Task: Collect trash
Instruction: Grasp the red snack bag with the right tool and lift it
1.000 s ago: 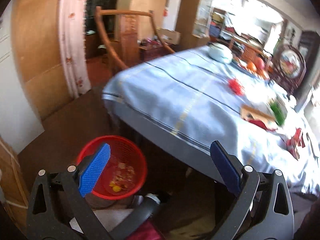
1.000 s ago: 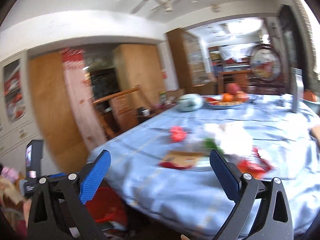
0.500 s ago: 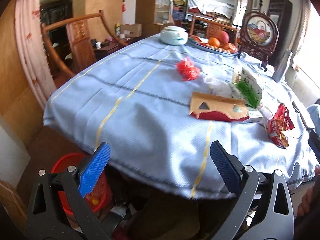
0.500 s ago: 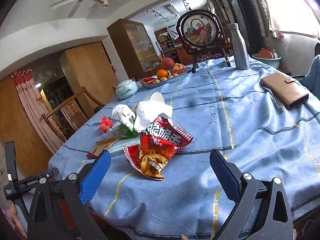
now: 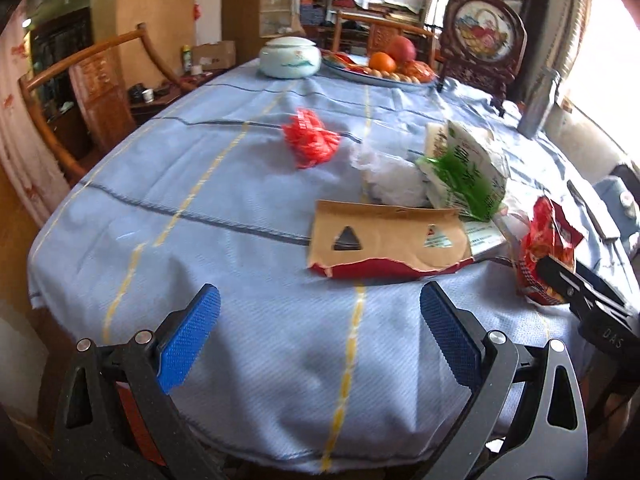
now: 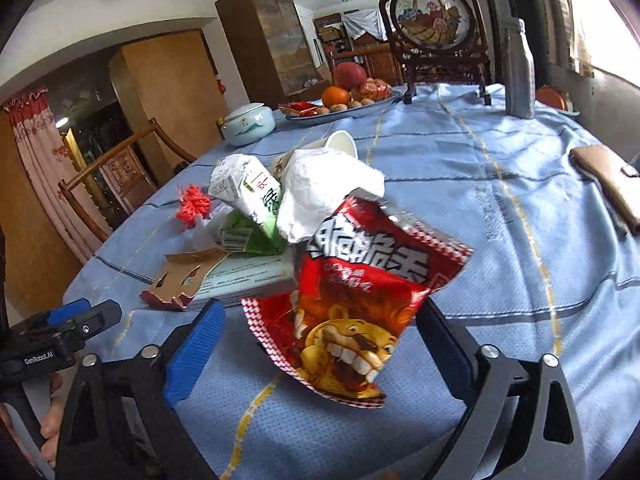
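Trash lies on the blue-clothed table (image 5: pixel 224 208): a torn brown cardboard piece (image 5: pixel 388 240), a green-and-white carton (image 5: pixel 464 168), a red net bundle (image 5: pixel 310 142), crumpled white paper (image 6: pixel 320 188) and a red snack bag (image 6: pixel 360 300). My right gripper (image 6: pixel 316 344) straddles the snack bag's lower end. Its jaws are closing, and the left pad still stands clear of the bag. My left gripper (image 5: pixel 320 340) hangs open over the table's near edge, short of the cardboard, with only cloth between its fingers.
Farther back stand a fruit plate (image 6: pixel 344 108), a lidded white bowl (image 5: pixel 290 58), a metal bottle (image 6: pixel 518 76) and a framed round screen (image 6: pixel 434 24). A brown wallet (image 6: pixel 608 180) lies at the right. A wooden chair (image 5: pixel 92 92) stands left of the table.
The left view has swung up from the red basket on the floor to the tabletop. My right gripper has come down around the snack bag, and its jaws have narrowed.
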